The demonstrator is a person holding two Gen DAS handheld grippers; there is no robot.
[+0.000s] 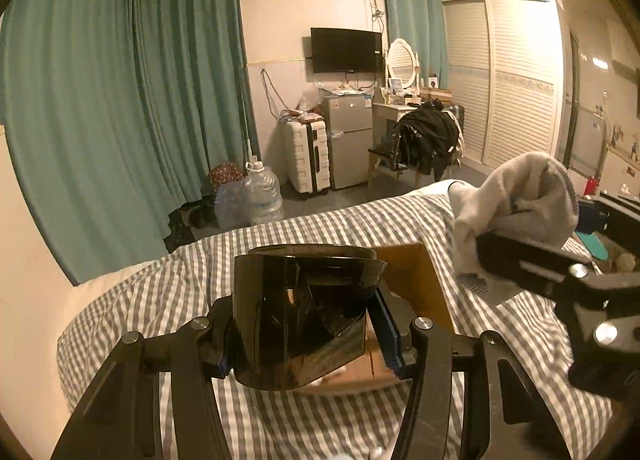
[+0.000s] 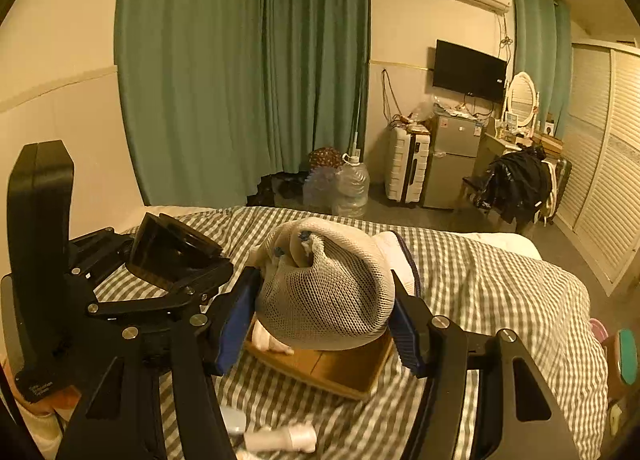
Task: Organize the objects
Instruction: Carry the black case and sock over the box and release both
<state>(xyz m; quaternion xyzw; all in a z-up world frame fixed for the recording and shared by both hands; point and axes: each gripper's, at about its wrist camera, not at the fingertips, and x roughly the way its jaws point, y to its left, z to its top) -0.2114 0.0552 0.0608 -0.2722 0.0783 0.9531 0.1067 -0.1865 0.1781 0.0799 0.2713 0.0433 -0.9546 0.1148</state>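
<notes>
My left gripper (image 1: 308, 334) is shut on a dark tinted visor (image 1: 298, 312) and holds it above an open cardboard box (image 1: 416, 280) on the bed. My right gripper (image 2: 322, 324) is shut on a rolled grey-white mesh sock bundle (image 2: 328, 292) and holds it over the same box (image 2: 344, 370). White cloth (image 2: 272, 340) lies inside the box. In the left wrist view the sock bundle (image 1: 516, 203) and right gripper (image 1: 532, 260) show at the right. In the right wrist view the left gripper (image 2: 176, 272) with the visor (image 2: 168, 252) shows at the left.
The bed (image 2: 500, 292) has a grey-and-white checked cover. A small white bottle (image 2: 280, 438) lies on it near my right gripper. Beyond the bed stand water jugs (image 2: 352, 185), a white suitcase (image 2: 406, 169), a small fridge (image 2: 450, 161) and a chair with dark clothes (image 2: 516, 183).
</notes>
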